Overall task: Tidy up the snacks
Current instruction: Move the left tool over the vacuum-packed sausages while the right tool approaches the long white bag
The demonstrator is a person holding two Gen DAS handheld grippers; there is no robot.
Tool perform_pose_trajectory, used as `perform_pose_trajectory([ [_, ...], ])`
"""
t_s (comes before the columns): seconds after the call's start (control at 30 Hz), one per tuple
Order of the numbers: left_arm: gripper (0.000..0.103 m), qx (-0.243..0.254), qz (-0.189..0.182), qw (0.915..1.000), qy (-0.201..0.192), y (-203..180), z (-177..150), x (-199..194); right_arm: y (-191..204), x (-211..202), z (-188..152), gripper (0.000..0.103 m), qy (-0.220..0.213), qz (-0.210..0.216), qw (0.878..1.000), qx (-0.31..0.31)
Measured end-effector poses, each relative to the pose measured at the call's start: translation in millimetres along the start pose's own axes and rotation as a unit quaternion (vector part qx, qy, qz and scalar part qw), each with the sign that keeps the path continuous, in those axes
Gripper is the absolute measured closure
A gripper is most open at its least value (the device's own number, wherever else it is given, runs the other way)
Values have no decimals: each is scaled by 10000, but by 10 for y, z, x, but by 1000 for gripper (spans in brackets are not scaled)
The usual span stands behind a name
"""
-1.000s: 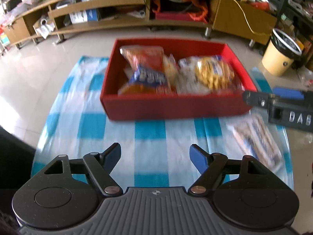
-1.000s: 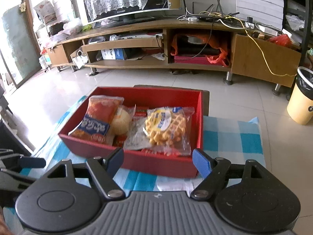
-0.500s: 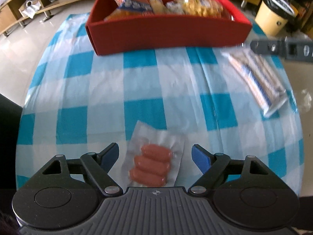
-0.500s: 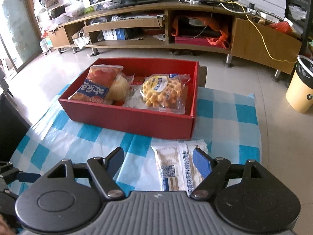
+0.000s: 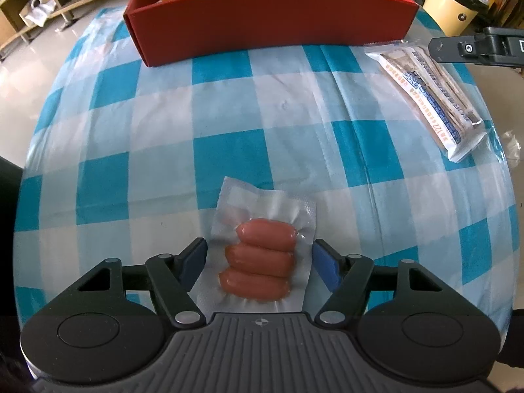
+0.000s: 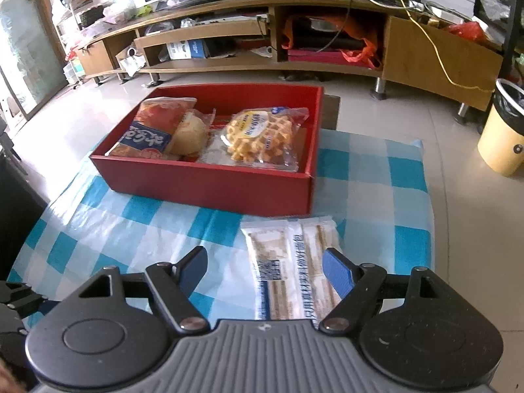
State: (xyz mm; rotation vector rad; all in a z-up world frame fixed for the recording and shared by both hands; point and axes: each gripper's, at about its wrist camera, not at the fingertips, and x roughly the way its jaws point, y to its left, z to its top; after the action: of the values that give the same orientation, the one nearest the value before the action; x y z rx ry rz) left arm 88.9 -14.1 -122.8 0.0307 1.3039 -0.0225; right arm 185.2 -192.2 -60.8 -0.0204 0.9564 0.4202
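Observation:
A clear vacuum pack of three small sausages (image 5: 260,255) lies on the blue-checked tablecloth. My left gripper (image 5: 259,258) is open, its fingers on either side of the pack, just above it. A long white biscuit pack (image 6: 291,271) lies near the table's right edge; it also shows in the left wrist view (image 5: 429,95). My right gripper (image 6: 265,268) is open over its near end. The red box (image 6: 209,186) at the back holds a waffle pack (image 6: 262,134), a red-and-blue snack bag (image 6: 154,131) and a bun.
The table edge (image 5: 501,150) runs close to the right of the biscuit pack. A yellow bin (image 6: 501,137) stands on the floor to the right. A long wooden TV cabinet (image 6: 262,39) is behind the table.
My left gripper tilted down and drew back from the red box to straddle the sausage pack. My right gripper moved back and lower, bringing the biscuit pack between its fingers.

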Motion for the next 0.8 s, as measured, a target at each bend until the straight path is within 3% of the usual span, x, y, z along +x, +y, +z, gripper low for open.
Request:
perform_pose_trajectory([
  [0.4, 28, -246, -472, 9983, -232, 37, 109, -167, -360, 285, -3, 29, 468, -273, 9977, 419],
  [0.6, 28, -217, -649, 9975, -175, 2, 133, -155, -391, 519, 10, 23, 797, 131, 9957, 446],
  [0.8, 28, -226, -701, 9972, -123, 14, 144, -123, -304, 708, -23, 15, 961, -14, 9953, 122],
])
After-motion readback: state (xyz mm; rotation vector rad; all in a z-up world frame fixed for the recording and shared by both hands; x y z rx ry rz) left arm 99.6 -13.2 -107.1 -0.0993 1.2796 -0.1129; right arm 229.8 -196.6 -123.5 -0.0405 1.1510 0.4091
